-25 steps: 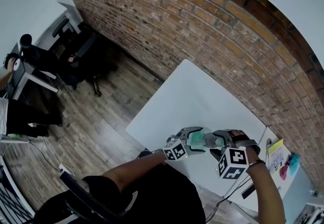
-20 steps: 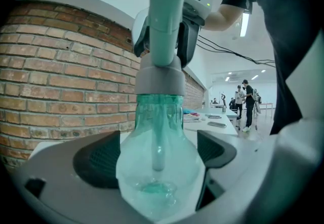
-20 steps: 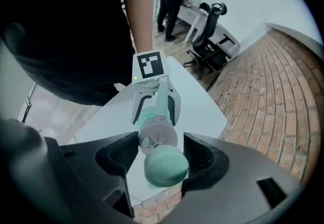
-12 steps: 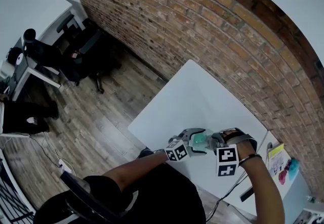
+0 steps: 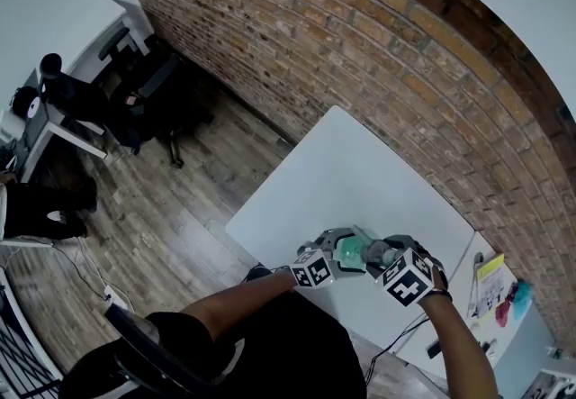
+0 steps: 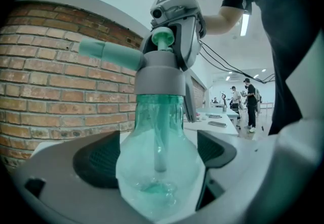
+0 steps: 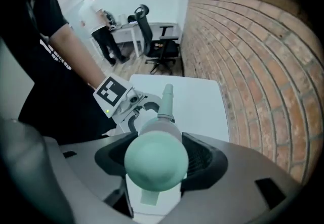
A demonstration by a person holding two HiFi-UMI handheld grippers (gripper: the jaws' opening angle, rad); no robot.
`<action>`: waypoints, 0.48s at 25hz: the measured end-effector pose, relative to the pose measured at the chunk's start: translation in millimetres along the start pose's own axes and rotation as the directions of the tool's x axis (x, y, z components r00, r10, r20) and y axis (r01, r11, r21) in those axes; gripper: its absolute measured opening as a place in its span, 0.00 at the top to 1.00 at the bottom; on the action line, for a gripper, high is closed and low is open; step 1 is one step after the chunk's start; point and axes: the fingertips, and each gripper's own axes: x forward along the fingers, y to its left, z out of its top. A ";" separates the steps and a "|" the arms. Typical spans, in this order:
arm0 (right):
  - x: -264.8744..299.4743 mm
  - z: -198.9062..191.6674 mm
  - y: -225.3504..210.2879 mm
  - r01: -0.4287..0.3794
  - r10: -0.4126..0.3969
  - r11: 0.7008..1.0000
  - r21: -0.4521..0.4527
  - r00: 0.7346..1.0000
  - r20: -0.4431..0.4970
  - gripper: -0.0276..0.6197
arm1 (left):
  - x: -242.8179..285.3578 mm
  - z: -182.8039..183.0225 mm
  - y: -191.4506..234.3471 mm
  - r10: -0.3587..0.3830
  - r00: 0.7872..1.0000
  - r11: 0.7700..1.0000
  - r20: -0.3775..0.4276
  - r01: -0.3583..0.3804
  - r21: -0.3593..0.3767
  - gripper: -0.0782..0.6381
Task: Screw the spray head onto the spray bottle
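1. Two grippers are met over the near edge of the white rectangular table [image 5: 360,163], at about 5 o'clock in the head view.
2. The round body of the see-through teal plastic spray bottle [image 6: 158,122] is clamped between the dark pads [image 6: 98,160] of the left gripper [image 6: 154,160]. It's shown neck-up in that gripper's view.
3. The grey-collared spray head with the teal nozzle [image 6: 161,79] is sat on the bottle's neck, and the nozzle is pointed toward roughly 9 o'clock there.
4. That spray head is gripped end-on by the right gripper [image 7: 154,160], jaws pressed in at 3 and 9 o'clock of the collar. In its own view the nozzle is aimed at 12 o'clock.
5. A red brick wall [image 5: 378,46] is seen along the table's far side.
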 end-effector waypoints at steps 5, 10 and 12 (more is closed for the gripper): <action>0.1 0.0 -6.1 0.037 -0.065 0.950 0.311 0.995 0.081 0.54 | -0.3 -0.4 0.6 0.002 1.000 1.000 -0.001 -0.002 -0.004 0.24; 3.8 -6.1 -10.4 -0.044 -0.049 0.861 0.507 0.984 0.170 0.53 | 0.8 -0.1 0.4 0.001 1.000 1.000 -0.002 -0.001 -0.004 0.24; 4.4 -7.2 -9.6 -0.078 -0.015 0.861 0.503 0.984 0.177 0.52 | 0.7 -0.2 0.2 0.003 1.000 1.000 -0.005 -0.003 -0.007 0.24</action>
